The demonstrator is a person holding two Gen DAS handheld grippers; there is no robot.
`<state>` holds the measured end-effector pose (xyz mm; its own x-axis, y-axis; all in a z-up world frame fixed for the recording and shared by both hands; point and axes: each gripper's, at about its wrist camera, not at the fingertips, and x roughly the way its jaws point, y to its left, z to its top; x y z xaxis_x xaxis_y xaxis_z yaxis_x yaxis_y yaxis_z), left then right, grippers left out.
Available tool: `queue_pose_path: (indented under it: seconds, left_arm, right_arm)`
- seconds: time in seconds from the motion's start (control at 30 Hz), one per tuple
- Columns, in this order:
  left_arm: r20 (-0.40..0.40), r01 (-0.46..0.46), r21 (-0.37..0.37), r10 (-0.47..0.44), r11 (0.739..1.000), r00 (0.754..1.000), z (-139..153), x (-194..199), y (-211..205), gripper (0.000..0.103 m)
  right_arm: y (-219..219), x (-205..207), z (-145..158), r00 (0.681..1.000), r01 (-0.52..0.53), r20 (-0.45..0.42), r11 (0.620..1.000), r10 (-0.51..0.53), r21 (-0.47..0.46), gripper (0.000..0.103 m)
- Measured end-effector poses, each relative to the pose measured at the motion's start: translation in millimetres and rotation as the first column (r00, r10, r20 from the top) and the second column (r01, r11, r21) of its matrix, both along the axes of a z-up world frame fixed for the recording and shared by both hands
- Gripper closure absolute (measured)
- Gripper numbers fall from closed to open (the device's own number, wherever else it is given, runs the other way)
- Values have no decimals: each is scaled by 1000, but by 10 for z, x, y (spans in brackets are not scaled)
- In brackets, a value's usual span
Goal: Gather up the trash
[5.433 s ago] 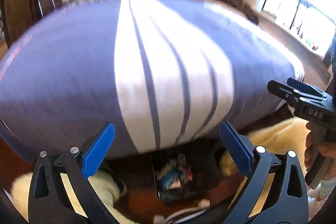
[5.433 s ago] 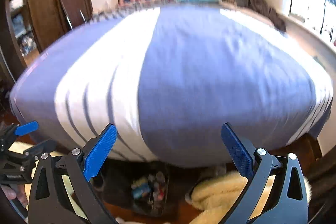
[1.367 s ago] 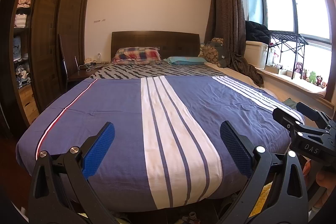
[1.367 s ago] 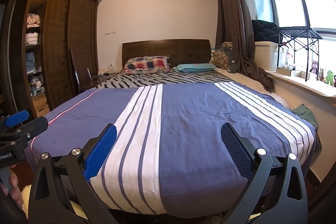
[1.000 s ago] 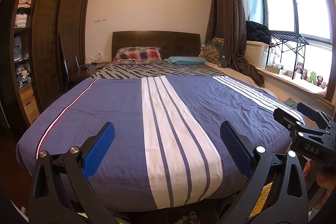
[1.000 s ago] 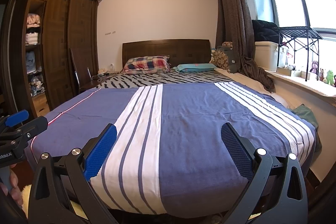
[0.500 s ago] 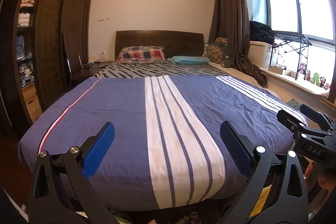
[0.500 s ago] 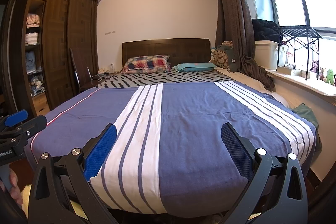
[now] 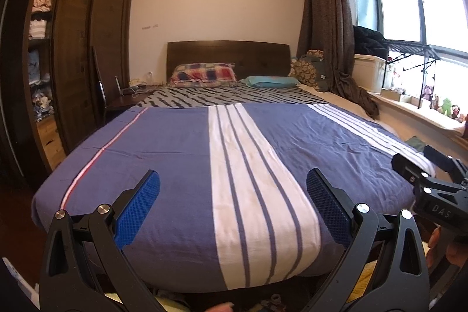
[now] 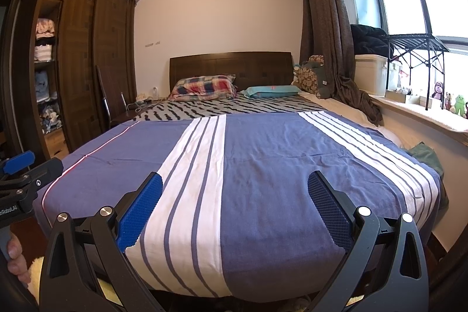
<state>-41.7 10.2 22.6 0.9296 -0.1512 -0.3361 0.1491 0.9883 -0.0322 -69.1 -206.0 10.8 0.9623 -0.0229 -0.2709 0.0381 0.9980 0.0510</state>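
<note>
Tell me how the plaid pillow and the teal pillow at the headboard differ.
The plaid pillow is checked in red, blue and cream, while the teal pillow is one plain colour with a small pink mark. The plaid pillow looks plump and rumpled; the teal pillow lies flatter and lower. The plaid pillow sits nearer the wardrobe side, the teal pillow nearer the curtain. Both rest against the dark wooden headboard.

Both wrist cameras looked level from near the foot of the bed with the blue, white-striped cotton cover (image 9: 181,154) (image 10: 263,165), facing the dark wooden headboard (image 9: 228,54) (image 10: 231,63). The left view sat slightly further left; both shared the bed.
</note>
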Motion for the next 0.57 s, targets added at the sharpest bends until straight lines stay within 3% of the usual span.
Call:
queue_pose_path:
  seconds: [0.27, 0.57]
  left_arm:
    - [3, -19, 15, 19, 1000, 1000, -27, 28, 24, 8]
    - [-49, -52, 27, 53, 998, 997, -53, 352, 92, 8]
  right_arm:
    - [16, 63, -23, 1000, 4, -19, 1000, -4, -10, 3]
    - [-74, 270, 21, 1000, 11, -13, 1000, -12, -8, 3]
